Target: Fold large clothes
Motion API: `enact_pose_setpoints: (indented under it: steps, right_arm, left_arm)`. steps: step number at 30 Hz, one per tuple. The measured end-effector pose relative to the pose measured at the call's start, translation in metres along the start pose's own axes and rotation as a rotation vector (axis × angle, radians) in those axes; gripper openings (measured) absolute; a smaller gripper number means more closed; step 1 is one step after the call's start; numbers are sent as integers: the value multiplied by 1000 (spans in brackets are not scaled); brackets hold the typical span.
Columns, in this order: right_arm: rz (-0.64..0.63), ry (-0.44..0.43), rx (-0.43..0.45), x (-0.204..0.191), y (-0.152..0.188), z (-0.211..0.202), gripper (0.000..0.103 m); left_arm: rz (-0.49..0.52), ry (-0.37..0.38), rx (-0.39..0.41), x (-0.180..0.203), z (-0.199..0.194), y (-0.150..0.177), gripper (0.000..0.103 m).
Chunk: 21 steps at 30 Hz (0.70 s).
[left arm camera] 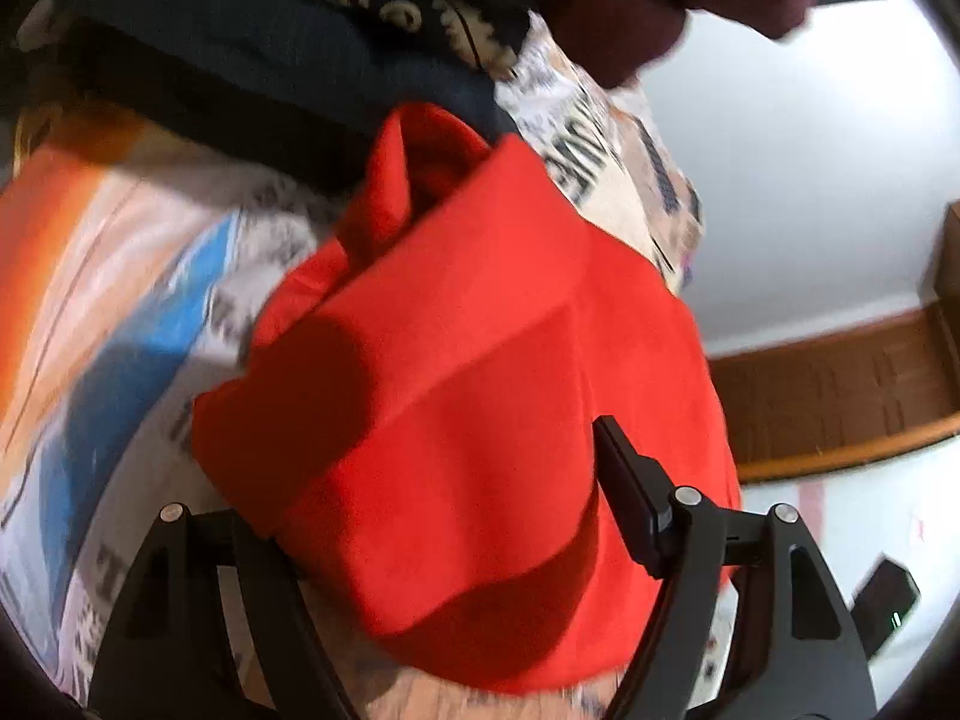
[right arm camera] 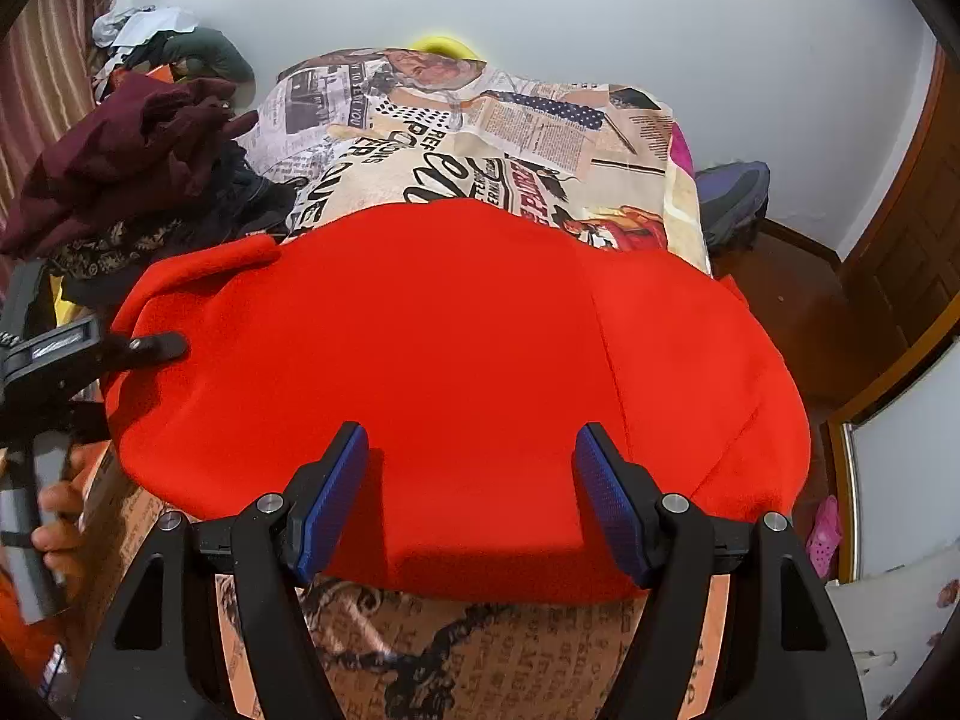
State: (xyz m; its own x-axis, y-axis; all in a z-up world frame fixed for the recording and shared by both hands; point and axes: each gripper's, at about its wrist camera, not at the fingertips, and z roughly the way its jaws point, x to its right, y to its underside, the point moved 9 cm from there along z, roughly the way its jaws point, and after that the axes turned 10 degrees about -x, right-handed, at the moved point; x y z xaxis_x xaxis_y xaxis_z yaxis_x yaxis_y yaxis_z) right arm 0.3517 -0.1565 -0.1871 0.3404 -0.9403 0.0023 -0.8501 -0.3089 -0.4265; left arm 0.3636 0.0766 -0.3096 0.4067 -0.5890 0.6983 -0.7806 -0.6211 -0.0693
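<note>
A large red garment (right arm camera: 456, 360) lies folded on the printed bedsheet (right arm camera: 540, 132). My right gripper (right arm camera: 471, 480) is open, its blue pads just above the garment's near edge, touching nothing. My left gripper (left arm camera: 456, 492) is at the garment's left side; its right finger (left arm camera: 630, 492) shows over the red cloth (left arm camera: 480, 360), and its left finger is hidden under the fabric. In the right wrist view the left gripper's finger (right arm camera: 159, 348) rests at the garment's left edge. Whether it grips the cloth is unclear.
A pile of unfolded clothes, maroon (right arm camera: 120, 162) and dark patterned (left arm camera: 360, 6), sits at the bed's left. A wooden door (right arm camera: 912, 240) and brown skirting (left arm camera: 840, 396) are to the right. A dark bag (right arm camera: 732, 198) lies beside the bed.
</note>
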Motion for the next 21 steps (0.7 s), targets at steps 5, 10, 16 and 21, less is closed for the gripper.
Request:
enact_pose_setpoints:
  steps: [5,10,16,21]
  right_arm:
    - [-8,0,-2,-2,-8,4,68]
    - [-60,28,2,-6,-16,2,68]
    - [-112,41,1,-18,-26,0,68]
    - [-140,-58,-1,-47,-30,-1,68]
  left_arm:
    - [27,-125,66,10,2,-15,39]
    - [222,-168,161,62,-25,-12,23]
    - [364,-35,248,131,-86,-11,21]
    - [447,10,363,178,-139,-4,20]
